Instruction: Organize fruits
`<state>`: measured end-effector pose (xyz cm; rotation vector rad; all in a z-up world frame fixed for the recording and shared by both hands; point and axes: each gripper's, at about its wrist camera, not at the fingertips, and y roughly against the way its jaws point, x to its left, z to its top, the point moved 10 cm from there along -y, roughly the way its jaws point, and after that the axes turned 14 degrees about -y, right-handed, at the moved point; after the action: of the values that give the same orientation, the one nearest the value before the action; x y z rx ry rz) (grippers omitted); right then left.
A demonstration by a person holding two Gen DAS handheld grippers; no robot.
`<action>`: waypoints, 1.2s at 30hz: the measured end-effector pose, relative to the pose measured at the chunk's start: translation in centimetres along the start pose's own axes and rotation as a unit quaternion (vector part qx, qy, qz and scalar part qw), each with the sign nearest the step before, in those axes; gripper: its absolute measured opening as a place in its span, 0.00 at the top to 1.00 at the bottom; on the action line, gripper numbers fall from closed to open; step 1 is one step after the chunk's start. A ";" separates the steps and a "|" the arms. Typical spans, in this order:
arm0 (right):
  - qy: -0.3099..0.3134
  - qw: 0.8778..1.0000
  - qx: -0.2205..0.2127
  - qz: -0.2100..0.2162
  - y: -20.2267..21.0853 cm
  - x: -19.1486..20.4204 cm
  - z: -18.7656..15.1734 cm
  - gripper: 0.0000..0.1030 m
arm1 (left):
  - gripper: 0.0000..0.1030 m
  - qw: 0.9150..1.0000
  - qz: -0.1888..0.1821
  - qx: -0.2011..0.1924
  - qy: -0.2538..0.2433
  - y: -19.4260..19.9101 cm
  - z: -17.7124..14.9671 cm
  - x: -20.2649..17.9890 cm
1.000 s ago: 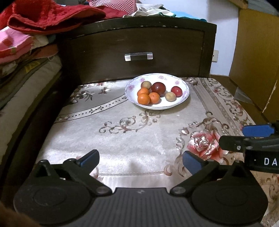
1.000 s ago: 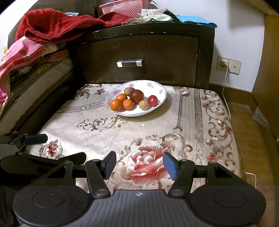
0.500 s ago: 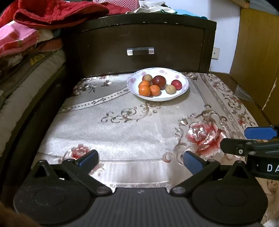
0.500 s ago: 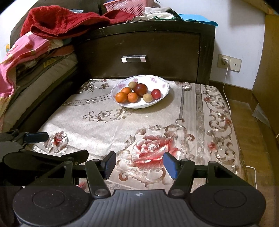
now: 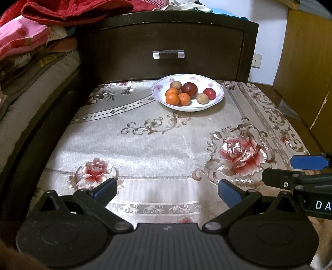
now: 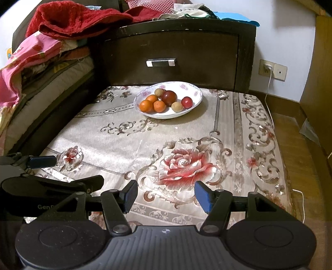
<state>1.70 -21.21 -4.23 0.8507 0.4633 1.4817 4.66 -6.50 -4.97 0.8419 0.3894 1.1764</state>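
Note:
A white floral plate [image 5: 215,87] [image 6: 195,93] stands at the far end of the embroidered cloth. It holds three oranges [image 5: 172,98] [image 6: 146,105], a big dark red fruit [image 5: 189,88] [image 6: 169,97], a small red fruit [image 5: 209,93] [image 6: 186,102] and two small tan fruits [image 5: 202,98] [image 6: 177,106]. My left gripper [image 5: 166,192] is open and empty, low over the near edge. My right gripper [image 6: 166,194] is open and empty, beside the left one. Each gripper shows at the side of the other's view.
A dark wooden drawer front [image 5: 166,47] [image 6: 166,54] rises right behind the plate. Stacked bedding and a red blanket [image 6: 72,18] lie at the left. A wooden panel [image 5: 307,62] and a wall socket with a cable [image 6: 269,68] are at the right.
Both grippers have drawn back and lifted a little from the plate, so more of the near cloth shows. Both stay open. The fruits have not moved.

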 end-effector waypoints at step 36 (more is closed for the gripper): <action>0.000 0.999 0.036 -0.021 -0.3 -0.4 -2.2 0.42 | 0.00 0.999 0.002 0.031 0.009 0.1 -1.9 -0.2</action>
<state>0.24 -21.12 -5.90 0.8921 0.5345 1.4349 3.22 -5.97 -6.13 0.8866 0.4405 1.1812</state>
